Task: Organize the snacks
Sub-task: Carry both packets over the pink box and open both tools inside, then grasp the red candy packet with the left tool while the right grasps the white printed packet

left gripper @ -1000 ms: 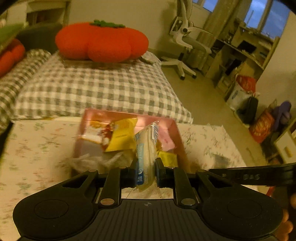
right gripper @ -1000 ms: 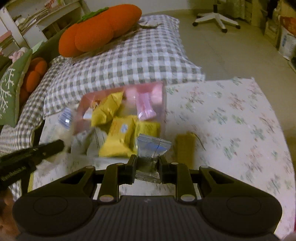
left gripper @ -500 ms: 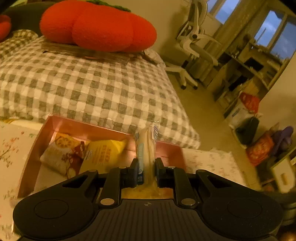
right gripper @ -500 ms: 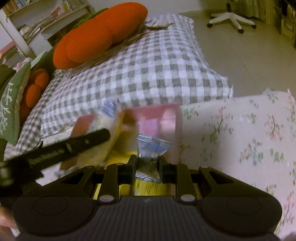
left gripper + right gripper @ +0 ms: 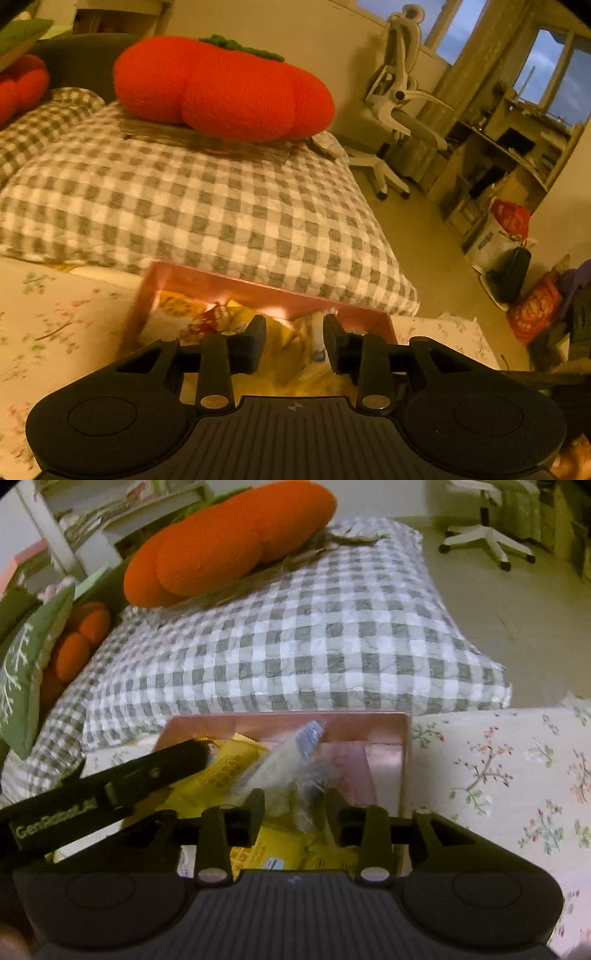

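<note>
Both claws have just been opening over the pink box [image 5: 404,738]. The right claw [image 5: 294,805] stands released, a silver packet [image 5: 306,794] loose between its jaws, pointing to twelve o'clock. The left claw [image 5: 294,341] is released, empty.

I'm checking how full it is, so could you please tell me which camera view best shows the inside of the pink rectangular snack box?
The right wrist view: it looks down into the pink rectangular snack box, showing yellow packets and a pink one. The left wrist view shows only its far wall and a few blurred wrappers.

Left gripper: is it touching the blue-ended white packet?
Apart. Jaws, just opening, hold nothing; right wrist view shows yellow wrappers between left gripper and packet.
</note>
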Motion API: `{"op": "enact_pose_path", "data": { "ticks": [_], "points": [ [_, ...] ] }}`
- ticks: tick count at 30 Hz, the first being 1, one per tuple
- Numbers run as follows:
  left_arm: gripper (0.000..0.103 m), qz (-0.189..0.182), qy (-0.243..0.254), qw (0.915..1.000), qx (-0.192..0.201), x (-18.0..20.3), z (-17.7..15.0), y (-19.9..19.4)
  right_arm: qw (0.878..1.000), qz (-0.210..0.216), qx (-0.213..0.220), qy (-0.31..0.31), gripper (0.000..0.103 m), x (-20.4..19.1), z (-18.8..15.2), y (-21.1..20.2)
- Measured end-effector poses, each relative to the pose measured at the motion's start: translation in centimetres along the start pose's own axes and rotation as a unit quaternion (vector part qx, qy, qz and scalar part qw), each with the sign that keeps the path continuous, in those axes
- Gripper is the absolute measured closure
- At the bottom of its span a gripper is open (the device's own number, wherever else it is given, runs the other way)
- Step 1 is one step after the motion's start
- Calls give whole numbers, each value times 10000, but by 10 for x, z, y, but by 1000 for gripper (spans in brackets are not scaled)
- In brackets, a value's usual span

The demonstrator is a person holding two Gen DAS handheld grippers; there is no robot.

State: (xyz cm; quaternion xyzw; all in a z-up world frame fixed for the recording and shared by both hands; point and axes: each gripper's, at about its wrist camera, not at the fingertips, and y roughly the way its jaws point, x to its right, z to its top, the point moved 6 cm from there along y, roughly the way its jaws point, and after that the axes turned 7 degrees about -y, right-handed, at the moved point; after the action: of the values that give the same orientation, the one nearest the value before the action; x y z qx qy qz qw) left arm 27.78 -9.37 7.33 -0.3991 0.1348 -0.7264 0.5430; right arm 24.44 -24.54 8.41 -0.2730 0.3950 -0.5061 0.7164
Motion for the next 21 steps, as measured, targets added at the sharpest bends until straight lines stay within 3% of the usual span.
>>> {"op": "enact_pose_path", "data": {
  "ticks": [5, 9, 14, 16, 21],
  "points": [
    [69, 384, 52, 9990, -238, -10, -7, -30, 9997, -118, -53, 221, 68, 9, -12, -29],
    [56, 655, 279, 9969, -334, -7, -21, -59, 9985, -220, -144, 476, 67, 15, -26, -54],
    [48, 900, 514, 9922, -692, 8, -53, -90, 9970, -248, -479, 557, 55, 0, -57, -79],
    [36, 982, 585, 9904, -783, 13, -71, -102, 9969, -154, -581, 513, 48, -9, -71, -87],
    [32, 1047, 661, 9853, -1176, 14, -116, -118, 9938, -316, -957, 468, 40, -19, -102, -101]
  ]
}}
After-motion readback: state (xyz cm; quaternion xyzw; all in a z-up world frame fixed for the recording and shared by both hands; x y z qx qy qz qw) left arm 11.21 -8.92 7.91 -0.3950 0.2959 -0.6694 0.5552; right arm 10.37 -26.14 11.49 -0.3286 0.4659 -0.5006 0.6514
